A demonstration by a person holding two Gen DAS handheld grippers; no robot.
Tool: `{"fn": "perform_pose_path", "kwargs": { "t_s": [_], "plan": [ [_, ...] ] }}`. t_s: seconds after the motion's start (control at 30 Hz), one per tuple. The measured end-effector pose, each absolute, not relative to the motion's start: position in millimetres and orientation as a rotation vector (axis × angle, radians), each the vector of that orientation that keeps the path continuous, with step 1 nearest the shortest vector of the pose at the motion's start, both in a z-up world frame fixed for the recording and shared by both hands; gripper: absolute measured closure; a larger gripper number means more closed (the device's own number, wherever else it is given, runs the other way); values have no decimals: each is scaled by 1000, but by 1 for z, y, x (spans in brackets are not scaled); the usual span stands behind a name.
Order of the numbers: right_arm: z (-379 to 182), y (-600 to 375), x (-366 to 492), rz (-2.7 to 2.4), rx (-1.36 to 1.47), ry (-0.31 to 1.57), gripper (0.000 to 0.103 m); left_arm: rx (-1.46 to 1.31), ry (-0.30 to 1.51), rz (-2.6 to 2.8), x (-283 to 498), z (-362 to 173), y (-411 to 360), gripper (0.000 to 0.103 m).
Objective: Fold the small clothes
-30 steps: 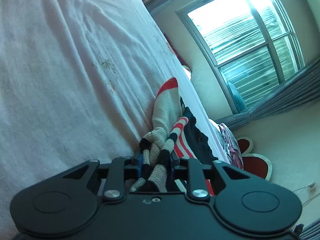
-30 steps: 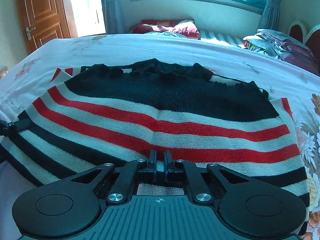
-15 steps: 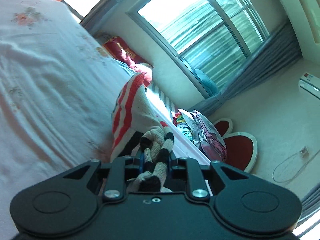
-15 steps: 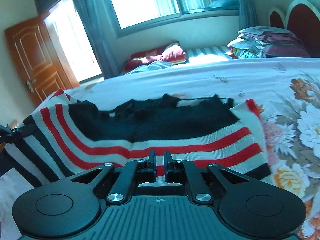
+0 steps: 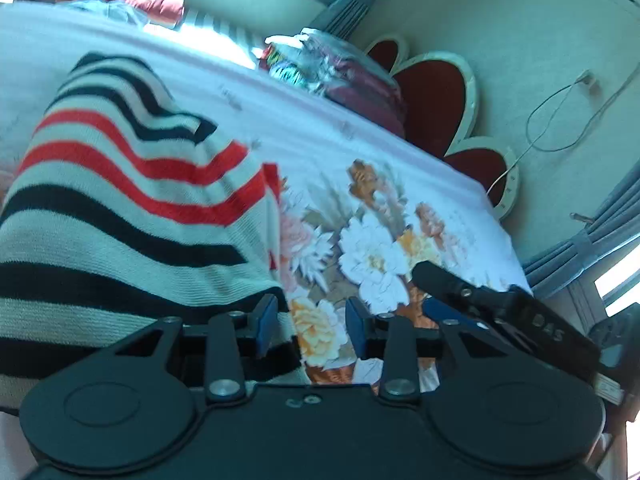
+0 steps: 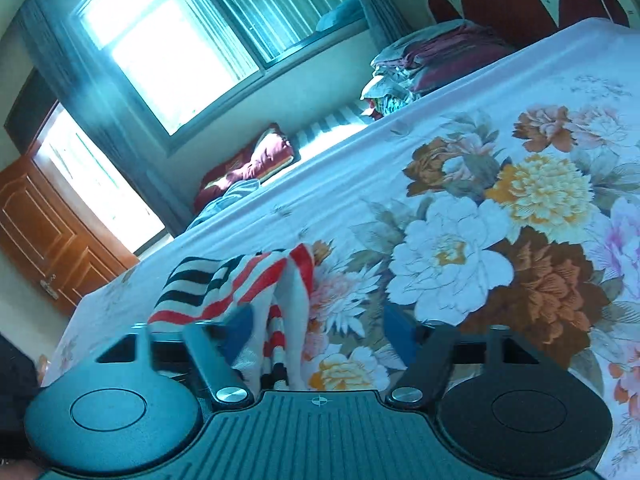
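Ribbed knit in cream, red and black stripes makes up the sweater (image 5: 132,208), a soft, thick garment lying folded over on the bed (image 5: 400,152) with its striped side up and its edge rumpled into loose waves. The bed is covered by a thin, smooth sheet (image 6: 460,184), pale with large printed flowers in white, yellow and rust brown, and the sweater sits near the bed's close edge, next to the flower print. The left claw (image 5: 312,326) has its jaws opening, blue pads a moderate way apart; the sweater's lower hem lies at the left pad and partly between the jaws, but the pads do not press on it. The right claw (image 6: 320,330) also has its jaws opening, already wide apart; a hanging fold of the striped knit droops just beside its left pad, loose, with bare flowered sheet showing across the rest of the gap. In the left wrist view the right claw's black, hard plastic body reaches in from the right over the sheet.
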State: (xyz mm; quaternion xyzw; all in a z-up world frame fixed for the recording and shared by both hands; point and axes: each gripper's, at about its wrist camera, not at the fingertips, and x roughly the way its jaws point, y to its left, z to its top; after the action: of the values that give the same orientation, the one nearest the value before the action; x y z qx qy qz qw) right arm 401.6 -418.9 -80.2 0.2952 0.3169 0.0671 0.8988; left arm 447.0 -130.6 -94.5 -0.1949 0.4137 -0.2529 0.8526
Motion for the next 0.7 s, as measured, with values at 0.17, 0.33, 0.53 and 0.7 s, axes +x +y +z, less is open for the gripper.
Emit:
{"fn": "perform_pose_path", "kwargs": {
  "t_s": [0.17,0.33,0.53,0.7],
  "plan": [
    [-84,-415,409,283,656,696,44,-305,688,-367,436,-54,-63,67],
    [-96,-372,433,392,635,754,48,-310,751,-271,472,-62,-19,70],
    [-110,-340,471,417,558,824,48,-281,821,-314,486,-96,-11,70],
    [-121,-321,494,406,463,870,48,-264,799,-337,489,-98,-10,70]
  ]
}}
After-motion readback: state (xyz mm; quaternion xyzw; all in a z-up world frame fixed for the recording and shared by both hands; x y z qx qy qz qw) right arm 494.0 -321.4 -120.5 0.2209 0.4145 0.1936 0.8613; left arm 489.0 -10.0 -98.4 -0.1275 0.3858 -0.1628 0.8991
